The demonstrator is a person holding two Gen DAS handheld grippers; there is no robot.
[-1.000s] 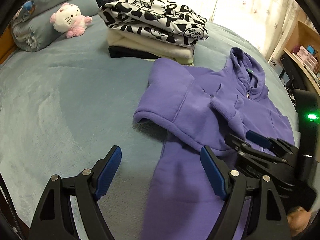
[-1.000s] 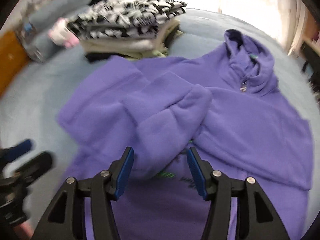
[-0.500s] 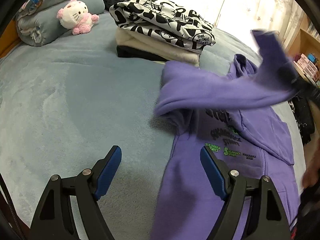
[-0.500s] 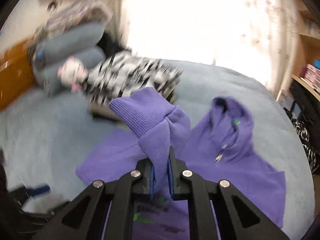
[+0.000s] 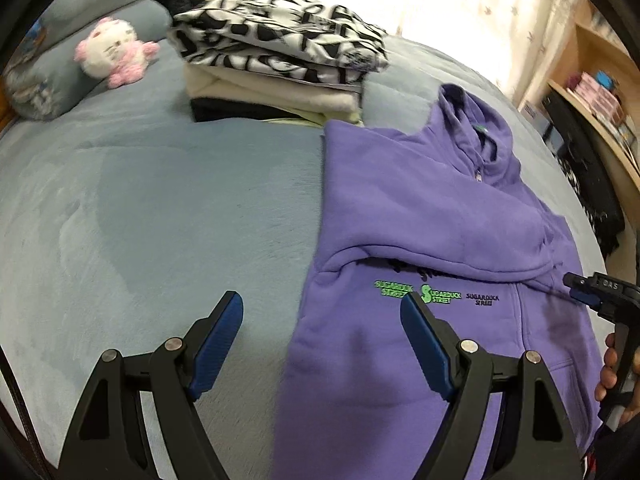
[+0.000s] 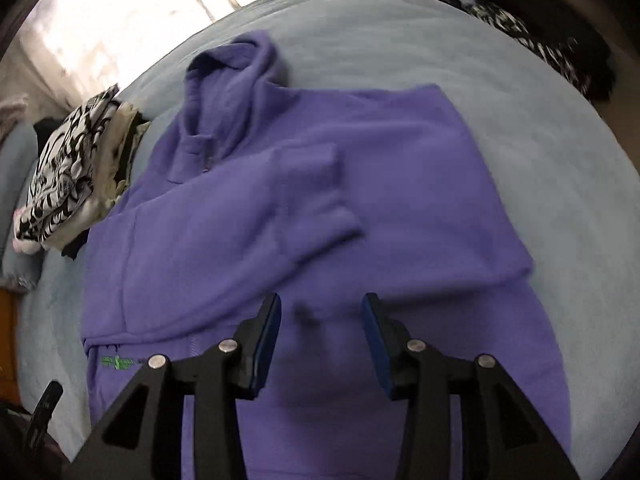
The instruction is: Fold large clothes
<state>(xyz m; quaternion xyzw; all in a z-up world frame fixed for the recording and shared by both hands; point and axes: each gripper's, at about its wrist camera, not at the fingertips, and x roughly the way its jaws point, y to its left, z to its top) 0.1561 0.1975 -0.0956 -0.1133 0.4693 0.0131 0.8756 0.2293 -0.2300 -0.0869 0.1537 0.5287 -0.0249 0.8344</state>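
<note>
purple hoodie (image 5: 424,208), black-white top (image 5: 280,36), blue-grey bedspread (image 5: 160,200)

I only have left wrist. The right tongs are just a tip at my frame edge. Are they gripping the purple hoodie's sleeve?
Observer: No. In the right wrist view the right tongs stand open above the purple hoodie. The jaws have just been opening, and nothing sits between the pads.
Operator: Where does the cuff end up?
Observer: The sleeve lies across the chest, just below the zip collar. Its cuff rests on the body, short of the hoodie's far side edge.
</note>
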